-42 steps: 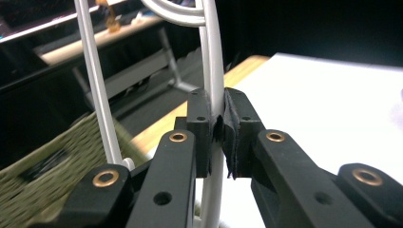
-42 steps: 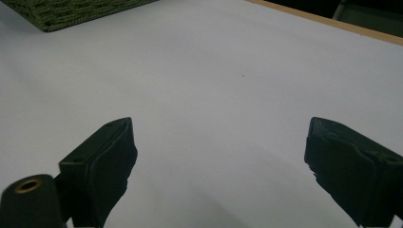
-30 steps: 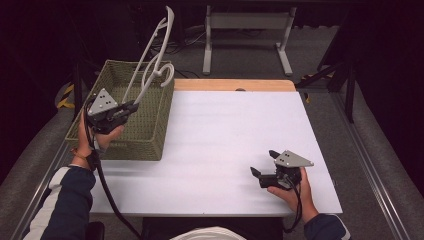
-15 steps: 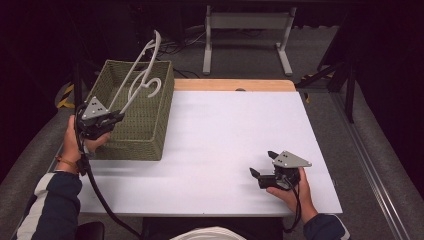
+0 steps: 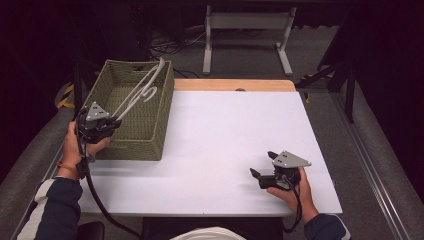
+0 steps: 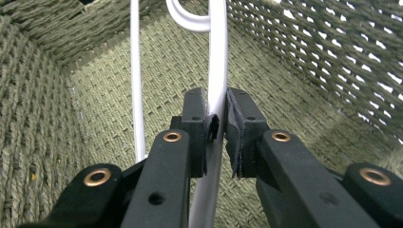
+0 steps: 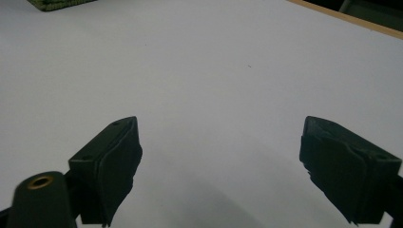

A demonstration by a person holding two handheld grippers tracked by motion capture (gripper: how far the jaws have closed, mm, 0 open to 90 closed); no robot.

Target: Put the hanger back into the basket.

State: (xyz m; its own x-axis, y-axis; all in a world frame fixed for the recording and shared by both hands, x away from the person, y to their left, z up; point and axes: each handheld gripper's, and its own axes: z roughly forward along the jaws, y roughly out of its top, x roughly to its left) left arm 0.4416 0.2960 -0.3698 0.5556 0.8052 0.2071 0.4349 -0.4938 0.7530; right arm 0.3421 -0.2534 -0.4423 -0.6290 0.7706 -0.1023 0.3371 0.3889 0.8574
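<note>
Light falls from above onto the white bench (image 5: 220, 135), which reads bright and even, while the floor and background sink into near black. In the right gripper view the near jaws are soft and out of focus, with a faint shadow pooled between them. The left gripper view is sharper, the basket (image 6: 304, 61) weave crisp and evenly lit.

I count one white hanger (image 5: 141, 92) and one woven green basket (image 5: 156, 131). Both sit with my two grippers, left (image 5: 113, 122) and right (image 5: 262, 166), over one white worktop (image 5: 225, 135).
</note>
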